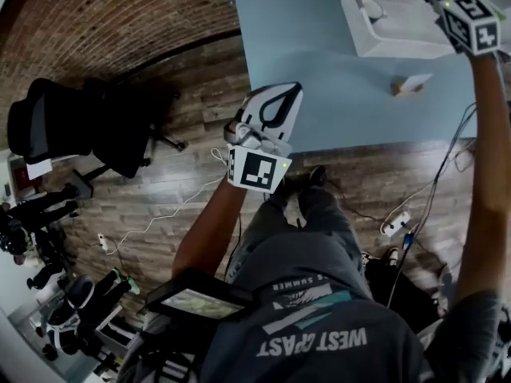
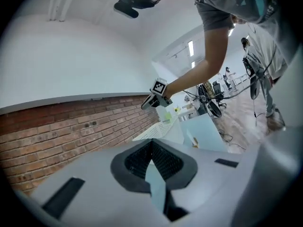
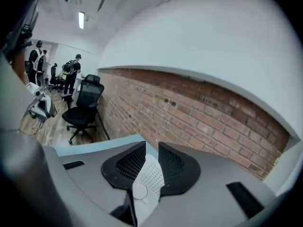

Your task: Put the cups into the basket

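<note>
A: Blue table (image 1: pixel 319 70), what's where?
B: One cup (image 1: pixel 411 84) lies on its side below the right gripper (image 3: pixel 151 148), near the basket (image 1: pixel 375 42); a second cup (image 1: pixel 371 9) seems to be inside it.
A: Grippers?
B: Right jaws apart, empty; left gripper (image 2: pixel 151 142) closed, empty.
A: Handling?
B: Probably light, crushable; pinch its wall gently.

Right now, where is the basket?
Head view, top right: the white perforated basket stands on the light blue table, with a small white object lying on the table just on the person's side of it.
</note>
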Action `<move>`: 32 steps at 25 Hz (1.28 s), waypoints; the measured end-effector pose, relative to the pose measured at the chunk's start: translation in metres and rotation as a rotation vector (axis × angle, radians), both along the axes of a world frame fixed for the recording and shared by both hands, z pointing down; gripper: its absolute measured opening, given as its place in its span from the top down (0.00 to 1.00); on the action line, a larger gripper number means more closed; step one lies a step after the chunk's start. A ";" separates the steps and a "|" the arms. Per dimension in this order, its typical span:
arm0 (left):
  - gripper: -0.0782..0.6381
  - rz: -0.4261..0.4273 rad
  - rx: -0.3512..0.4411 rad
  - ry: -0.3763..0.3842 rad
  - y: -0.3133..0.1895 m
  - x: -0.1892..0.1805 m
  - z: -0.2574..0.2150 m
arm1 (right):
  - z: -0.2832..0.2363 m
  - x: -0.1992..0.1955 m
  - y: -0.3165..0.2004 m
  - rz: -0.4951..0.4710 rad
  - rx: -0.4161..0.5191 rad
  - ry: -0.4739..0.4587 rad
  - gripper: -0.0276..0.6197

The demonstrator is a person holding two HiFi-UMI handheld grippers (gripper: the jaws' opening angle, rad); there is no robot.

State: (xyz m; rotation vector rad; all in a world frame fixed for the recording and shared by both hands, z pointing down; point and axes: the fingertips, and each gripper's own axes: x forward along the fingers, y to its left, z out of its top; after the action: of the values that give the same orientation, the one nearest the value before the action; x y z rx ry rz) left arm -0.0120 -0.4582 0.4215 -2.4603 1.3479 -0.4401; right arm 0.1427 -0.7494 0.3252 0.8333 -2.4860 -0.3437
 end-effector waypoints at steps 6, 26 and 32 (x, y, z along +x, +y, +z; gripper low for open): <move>0.89 0.112 0.102 0.039 0.012 0.018 -0.050 | -0.098 -0.037 0.178 -0.042 0.245 -0.208 0.82; 0.89 0.394 0.369 -0.082 0.087 0.044 -0.170 | -0.115 -0.057 0.412 0.219 0.425 -0.059 0.86; 0.89 0.422 0.417 -0.066 0.111 0.032 -0.191 | -0.103 -0.062 0.432 0.288 0.403 0.108 0.94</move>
State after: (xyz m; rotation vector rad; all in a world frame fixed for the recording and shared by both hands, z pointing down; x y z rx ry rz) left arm 0.0195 -0.3469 0.2305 -2.2618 0.7629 -0.1200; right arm 0.0811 -0.3177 0.2222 1.2774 -2.1858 -0.7780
